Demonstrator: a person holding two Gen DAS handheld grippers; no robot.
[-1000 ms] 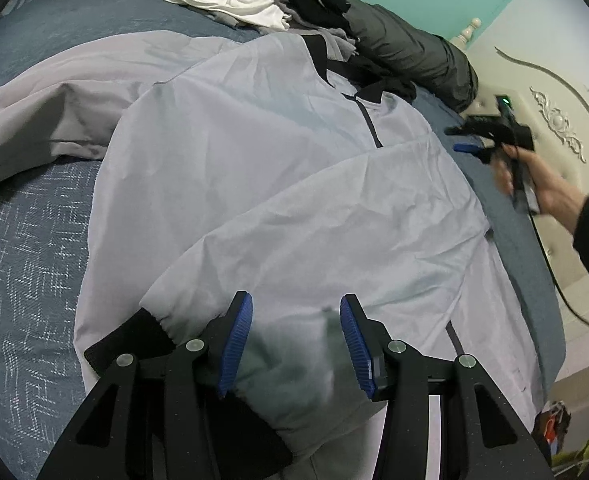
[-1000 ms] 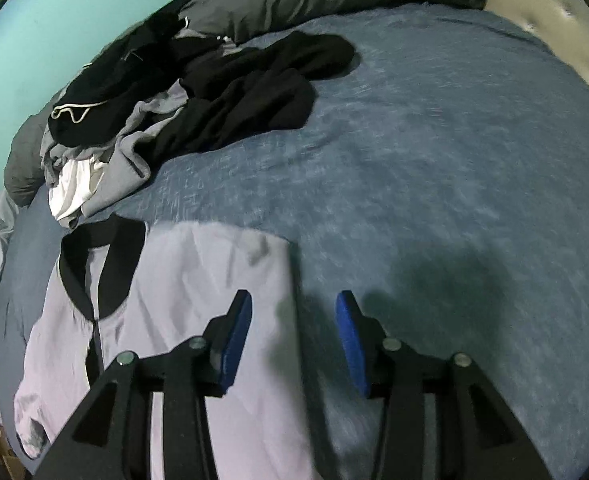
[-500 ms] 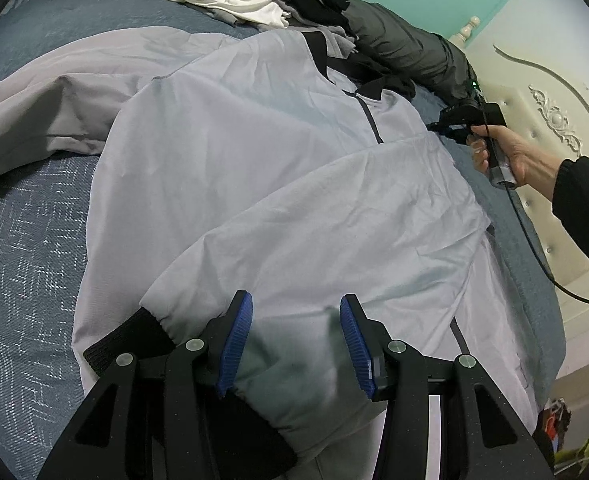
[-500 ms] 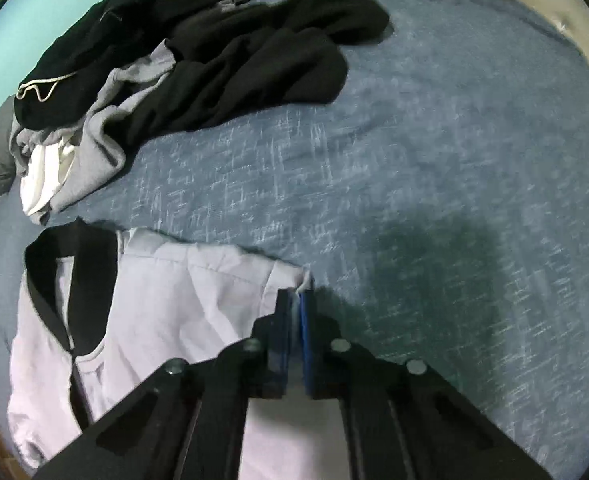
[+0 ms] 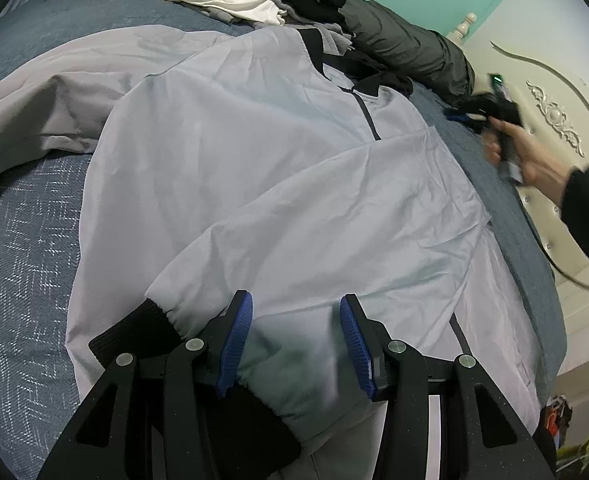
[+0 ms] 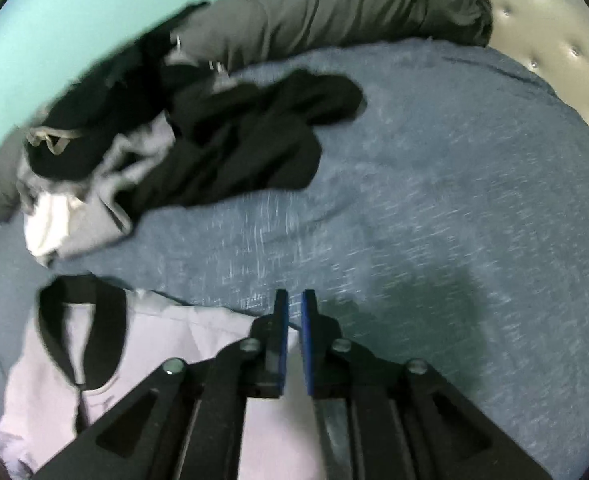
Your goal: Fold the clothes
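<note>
A light grey jacket [image 5: 278, 168] lies flat on the bed [image 5: 22, 248], front up. One sleeve is laid across its front, with the cuff [image 5: 134, 336] near the left gripper [image 5: 294, 332], whose jaws are spread wide and hold nothing. The right gripper [image 6: 292, 316] has its jaws almost pressed together, with nothing seen between them. The other sleeve [image 5: 54, 80] lies out to the side. A pile of clothes [image 6: 182, 140] waits.

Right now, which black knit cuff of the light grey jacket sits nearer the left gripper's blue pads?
The black ribbed cuff directly below the open left gripper, its sleeve between the pads. The other cuff lies further left, outside them.
</note>
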